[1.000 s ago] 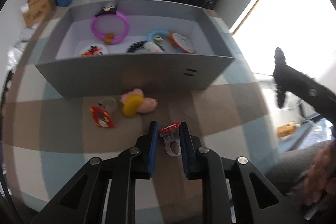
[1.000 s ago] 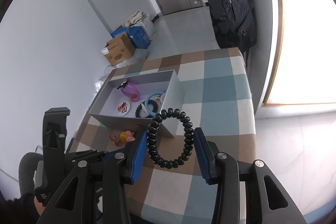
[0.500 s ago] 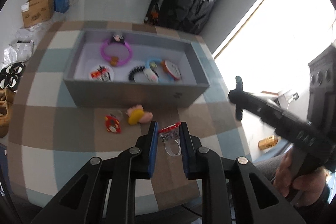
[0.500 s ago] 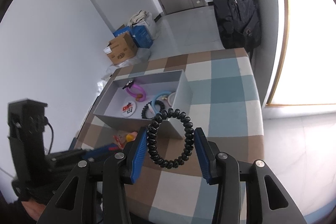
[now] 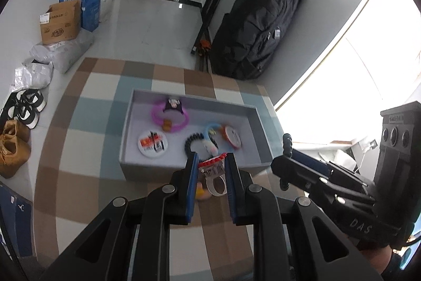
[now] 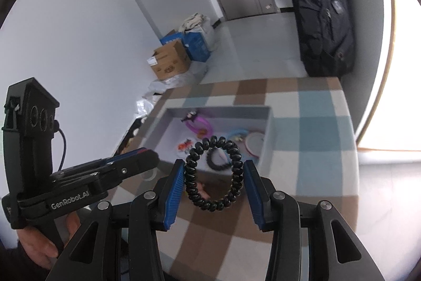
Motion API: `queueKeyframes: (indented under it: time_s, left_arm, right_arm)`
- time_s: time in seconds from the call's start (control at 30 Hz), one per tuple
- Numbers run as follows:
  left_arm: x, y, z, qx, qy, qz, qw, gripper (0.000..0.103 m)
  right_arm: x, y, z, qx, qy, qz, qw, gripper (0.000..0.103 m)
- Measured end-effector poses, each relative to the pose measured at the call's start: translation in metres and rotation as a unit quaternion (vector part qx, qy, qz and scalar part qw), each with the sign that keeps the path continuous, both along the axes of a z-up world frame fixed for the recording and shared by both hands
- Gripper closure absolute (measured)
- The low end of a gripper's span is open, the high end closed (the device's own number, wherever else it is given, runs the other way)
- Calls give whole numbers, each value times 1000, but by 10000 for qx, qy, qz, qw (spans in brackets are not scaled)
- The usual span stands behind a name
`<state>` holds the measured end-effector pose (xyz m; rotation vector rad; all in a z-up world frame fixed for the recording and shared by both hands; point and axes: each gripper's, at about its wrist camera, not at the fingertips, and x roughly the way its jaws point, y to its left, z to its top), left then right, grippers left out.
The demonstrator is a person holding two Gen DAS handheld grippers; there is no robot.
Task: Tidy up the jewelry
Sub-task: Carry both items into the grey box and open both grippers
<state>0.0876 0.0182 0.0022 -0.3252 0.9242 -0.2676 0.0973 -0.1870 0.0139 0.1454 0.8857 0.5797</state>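
Between the blue pads of the left gripper sits a clear ring with a red top, clamped and held above the checkered tablecloth. Just ahead of it lies the grey box with a purple bracelet inside. Alongside, the right gripper pinches a black coil hair tie, with the box ahead of its fingers.

Bright daylight, blown-out window glare at right, fisheye-bent edges, dark corners, slight motion blur
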Motion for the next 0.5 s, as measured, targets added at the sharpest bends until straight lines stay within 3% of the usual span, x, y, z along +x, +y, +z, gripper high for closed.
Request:
queueKeyframes:
  time_s: [0.5]
  left_arm:
    - [33, 12, -6, 3, 71, 192, 9998, 88]
  right_arm:
    - [37, 16, -2, 136, 39, 3, 9999, 59]
